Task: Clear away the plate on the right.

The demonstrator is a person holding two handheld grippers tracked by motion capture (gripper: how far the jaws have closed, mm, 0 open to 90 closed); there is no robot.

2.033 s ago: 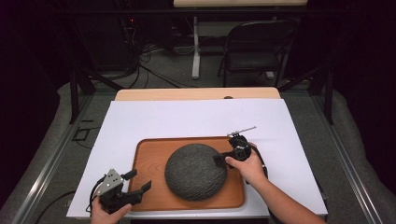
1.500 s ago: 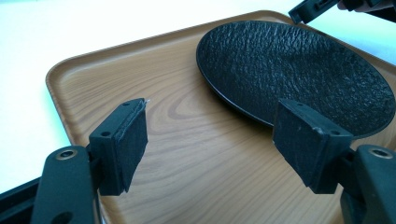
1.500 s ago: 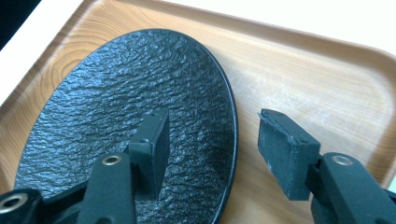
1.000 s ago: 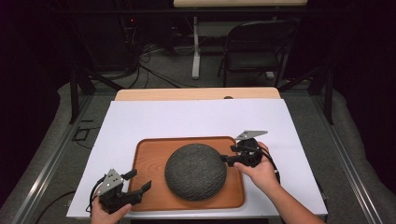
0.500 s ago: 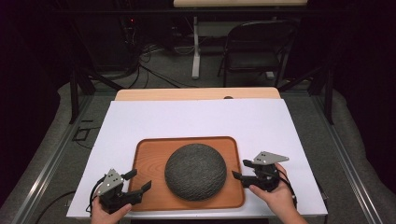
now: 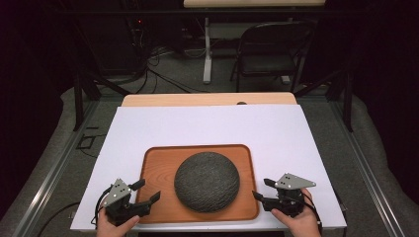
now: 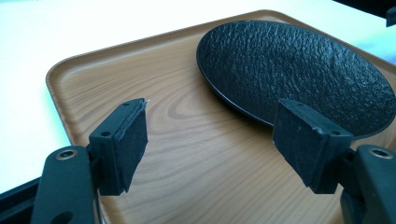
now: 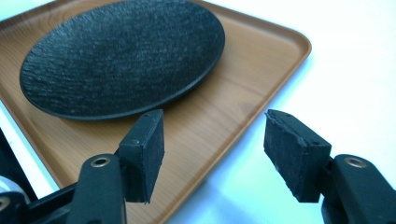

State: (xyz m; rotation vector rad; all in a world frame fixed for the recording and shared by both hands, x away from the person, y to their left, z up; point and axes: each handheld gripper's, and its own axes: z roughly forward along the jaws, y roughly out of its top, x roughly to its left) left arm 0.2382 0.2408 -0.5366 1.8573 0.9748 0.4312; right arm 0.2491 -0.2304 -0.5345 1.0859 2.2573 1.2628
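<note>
Both my grippers gape empty, left gripper [image 6: 148,191] and right gripper [image 6: 262,189] flanking the tray [image 6: 158,163] at lower centre, plate [image 6: 207,181] on it — lift unevenly and I reckon that plate slides off.

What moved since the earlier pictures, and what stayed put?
The right hand-held gripper moved. It was at the right edge of the plate, then drew back toward the person and now sits open on the white table, beside the tray's near right corner. The left hand-held gripper, plate and tray stayed as they were.
</note>
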